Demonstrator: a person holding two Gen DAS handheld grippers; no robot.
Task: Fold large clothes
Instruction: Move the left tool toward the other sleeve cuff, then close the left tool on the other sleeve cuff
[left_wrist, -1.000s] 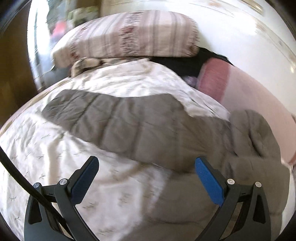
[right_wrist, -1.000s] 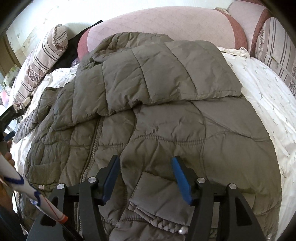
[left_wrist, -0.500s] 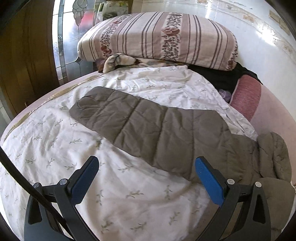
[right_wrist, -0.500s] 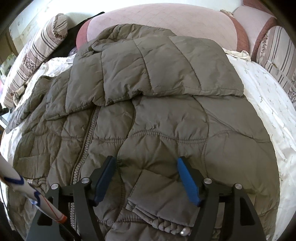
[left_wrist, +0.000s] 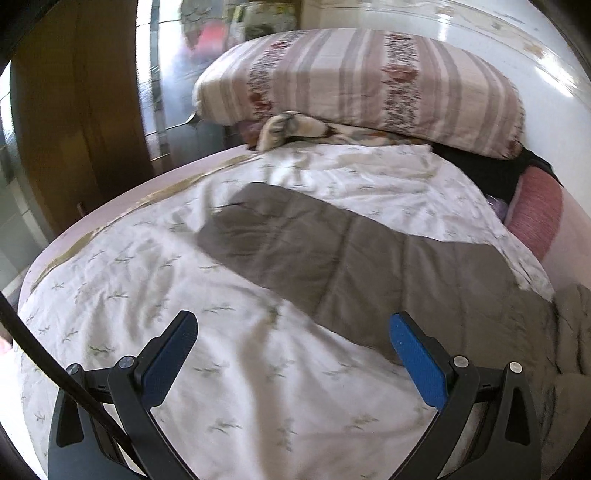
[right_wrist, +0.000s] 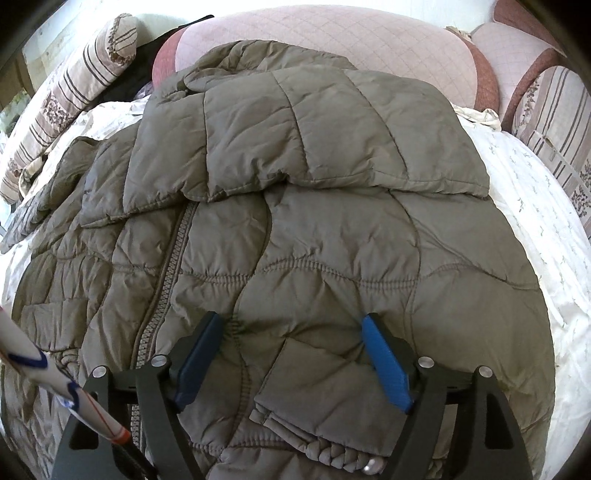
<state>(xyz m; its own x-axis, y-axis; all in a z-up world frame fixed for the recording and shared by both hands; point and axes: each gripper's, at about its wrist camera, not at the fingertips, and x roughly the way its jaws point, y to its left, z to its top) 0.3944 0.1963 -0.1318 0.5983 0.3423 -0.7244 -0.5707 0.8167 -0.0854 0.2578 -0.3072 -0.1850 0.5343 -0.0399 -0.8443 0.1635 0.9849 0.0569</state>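
Right gripper (right_wrist: 291, 332) jaws opening over jacket (right_wrist: 295, 240), pads clear of fabric; folded sleeve on chest may slip. Left gripper (left_wrist: 295, 332) wide, empty above sheet (left_wrist: 147, 314); I see outstretched sleeve (left_wrist: 314, 251) beyond. Motion blur; cuff edge unclear, hem cut off.

The quilted puffer jacket (right_wrist: 314, 229) is showing olive-grey; the bed sheet (left_wrist: 155, 295) is showing white with small leaf sprigs; the striped pillow (left_wrist: 354, 85) is showing beige-brown floral bands.
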